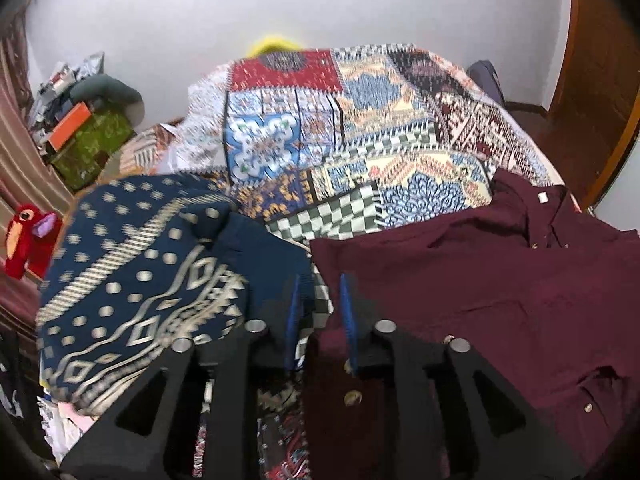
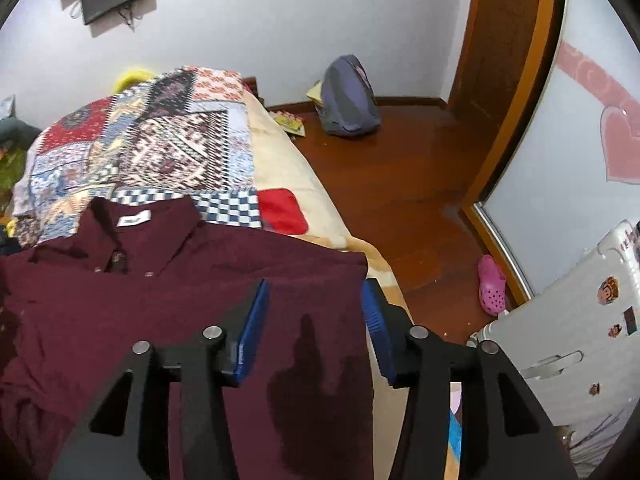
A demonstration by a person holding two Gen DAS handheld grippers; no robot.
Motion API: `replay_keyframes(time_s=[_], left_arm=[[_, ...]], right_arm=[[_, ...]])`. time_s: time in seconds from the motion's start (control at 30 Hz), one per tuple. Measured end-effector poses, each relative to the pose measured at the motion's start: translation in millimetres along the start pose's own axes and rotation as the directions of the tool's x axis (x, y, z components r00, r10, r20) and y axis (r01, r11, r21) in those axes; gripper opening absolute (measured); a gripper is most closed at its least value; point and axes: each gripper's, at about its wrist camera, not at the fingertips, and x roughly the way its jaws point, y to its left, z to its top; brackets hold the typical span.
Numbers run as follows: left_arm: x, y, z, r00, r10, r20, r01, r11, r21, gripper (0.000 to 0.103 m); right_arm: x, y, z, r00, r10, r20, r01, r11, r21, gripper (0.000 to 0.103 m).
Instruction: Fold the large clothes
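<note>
- Pointing down at the bed, the left gripper (image 1: 320, 320) had its blue pads a narrow gap apart; the near left edge of the dark maroon button-up shirt (image 1: 480, 300) lay at or just under the right-hand pad, but nothing looked pinched between them.
- The right gripper (image 2: 316, 328) stood wider, its blue-padded fingers straddling the right side of the same shirt above a darker patch on the cloth, with neither pad pressing on the fabric; I judged both tools empty.
- Just beyond the fingers, the maroon shirt lay face up and spread across the near part of the bed, collar and white neck label (image 2: 134, 219) pointing away, with a few gold buttons visible. Its right side appeared already turned in to a straight edge, though I could not be sure of that. The body lay at full length, so the lengthwise folds seemed to remain.
- To the left of the shirt, a navy garment with a cream geometric print (image 1: 152, 280) sat bundled beside it, apparently folded, or at least gathered.
- Farther back, a multicoloured patchwork-print bedspread (image 1: 340, 120) covered the rest of the bed.
- Beyond that, a grey-blue backpack (image 2: 350, 100) leaned against the white wall on the wooden floor.
</note>
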Motion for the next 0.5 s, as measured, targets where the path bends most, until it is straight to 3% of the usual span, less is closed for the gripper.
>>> replay_keyframes(time_s=[0.17, 0.27, 0.4, 0.5], left_arm=[[-41.4, 8.3, -10.6, 0.999, -0.018, 0.050, 0.019, 1.000, -0.014, 0.031], [-63.6, 16.4, -22.5, 0.997, -0.047, 0.059, 0.049, 0.998, -0.033, 0.041], [-88.7, 25.4, -43.3, 0.997, -0.059, 0.059, 0.060, 0.998, -0.028, 0.058], [-105.2, 33.7, -61.9, 0.996, -0.077, 0.042, 0.078, 0.996, -0.035, 0.071]], right_arm=[[-34.7, 10.8, -8.9, 0.998, 0.035, 0.045, -0.034, 0.999, -0.016, 0.056], [-53.3, 17.2, -16.6, 0.996, 0.053, 0.067, -0.051, 0.998, -0.035, 0.056], [-72.9, 21.5, -29.5, 0.994, 0.072, 0.077, -0.068, 0.996, -0.049, 0.066], [-84.4, 22.8, -42.1, 0.994, 0.072, 0.087, -0.067, 0.996, -0.061, 0.068]])
